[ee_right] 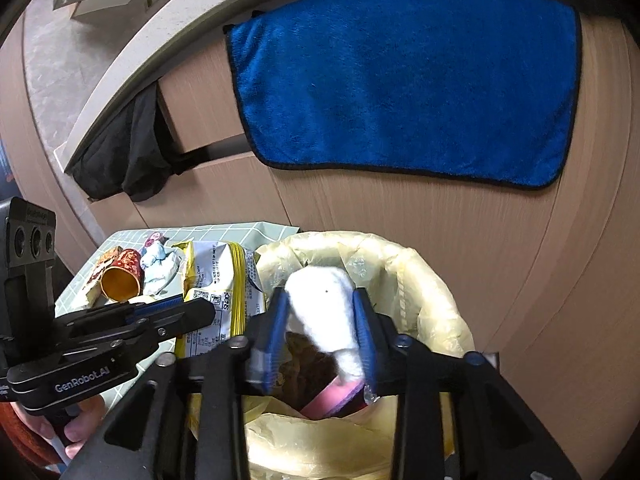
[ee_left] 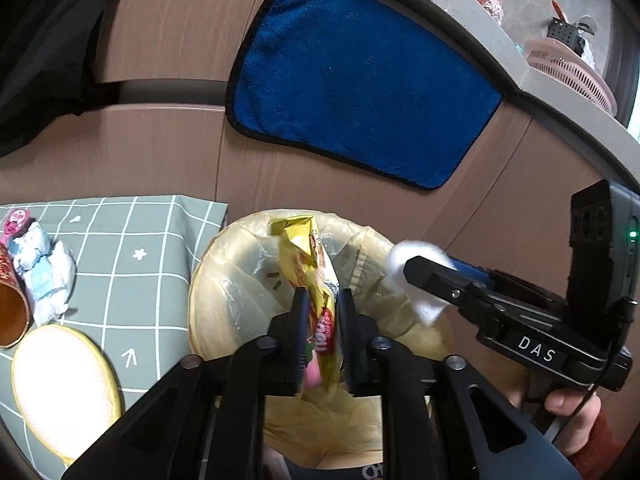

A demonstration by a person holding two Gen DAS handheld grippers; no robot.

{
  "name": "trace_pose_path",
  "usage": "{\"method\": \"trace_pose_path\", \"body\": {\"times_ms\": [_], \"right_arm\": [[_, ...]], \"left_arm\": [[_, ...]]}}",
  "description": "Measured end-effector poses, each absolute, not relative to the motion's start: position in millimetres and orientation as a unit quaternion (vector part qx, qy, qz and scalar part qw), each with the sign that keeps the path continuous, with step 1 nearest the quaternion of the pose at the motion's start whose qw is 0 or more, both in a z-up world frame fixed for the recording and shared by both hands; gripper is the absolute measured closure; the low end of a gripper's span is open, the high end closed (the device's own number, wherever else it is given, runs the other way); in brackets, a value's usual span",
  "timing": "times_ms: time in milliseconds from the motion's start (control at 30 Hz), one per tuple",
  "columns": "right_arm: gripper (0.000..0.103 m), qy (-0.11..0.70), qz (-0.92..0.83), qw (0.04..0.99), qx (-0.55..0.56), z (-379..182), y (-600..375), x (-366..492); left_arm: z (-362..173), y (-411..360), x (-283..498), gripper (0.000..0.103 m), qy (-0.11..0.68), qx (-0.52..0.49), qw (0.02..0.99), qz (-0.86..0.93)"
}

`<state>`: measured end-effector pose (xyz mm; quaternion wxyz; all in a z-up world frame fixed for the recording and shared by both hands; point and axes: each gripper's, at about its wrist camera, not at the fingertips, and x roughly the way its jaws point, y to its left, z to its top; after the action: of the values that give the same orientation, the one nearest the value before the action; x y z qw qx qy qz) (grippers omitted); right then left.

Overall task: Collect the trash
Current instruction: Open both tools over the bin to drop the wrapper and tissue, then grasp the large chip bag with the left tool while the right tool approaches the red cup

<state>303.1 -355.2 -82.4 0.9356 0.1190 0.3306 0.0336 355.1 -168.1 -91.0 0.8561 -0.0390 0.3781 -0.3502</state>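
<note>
My left gripper (ee_left: 322,300) is shut on a yellow snack wrapper (ee_left: 310,256) and holds it over the trash bin (ee_left: 224,256), which is lined with a pale yellow bag. The wrapper also shows in the right wrist view (ee_right: 224,280), with the left gripper (ee_right: 196,314) beside it. My right gripper (ee_right: 320,300) is shut on a white crumpled tissue (ee_right: 324,304) above the bin (ee_right: 420,276). In the left wrist view the right gripper (ee_left: 424,268) holds the tissue (ee_left: 416,276) over the bin's right rim. Brown and pink trash lies inside the bin.
A low table with a grey-green checked cloth (ee_left: 132,240) stands left of the bin. On it lie a red paper cup (ee_right: 122,276), crumpled white-blue wrappers (ee_left: 44,272) and a pale round plate (ee_left: 60,388). A blue towel (ee_left: 360,88) hangs on the cabinet behind.
</note>
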Motion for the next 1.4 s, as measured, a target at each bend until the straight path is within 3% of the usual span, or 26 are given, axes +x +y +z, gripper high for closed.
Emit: {"method": "trace_pose_path", "body": {"times_ms": [67,200,933,1233,1400], "right_arm": [[0.060,0.331,0.028,0.934,0.132,-83,-358,302],[0.055,0.336,0.021,0.933,0.130,-82,-359,299],[0.055,0.296,0.139,0.945,0.007,-23,-204,297],[0.054,0.319,0.207,0.925,-0.016,-35,-135,327],[0.054,0.342,0.232,0.909,-0.048,-52,-94,357]], "left_arm": [[-91,-166,357,0.066,0.384,-0.043,0.850,-0.358],[-87,-151,359,0.061,0.375,-0.071,0.853,-0.357],[-31,110,284,0.060,0.259,-0.193,0.941,-0.102],[-46,190,273,0.060,0.258,-0.228,0.938,-0.029],[-70,207,293,0.060,0.298,-0.228,0.926,-0.038]]}}
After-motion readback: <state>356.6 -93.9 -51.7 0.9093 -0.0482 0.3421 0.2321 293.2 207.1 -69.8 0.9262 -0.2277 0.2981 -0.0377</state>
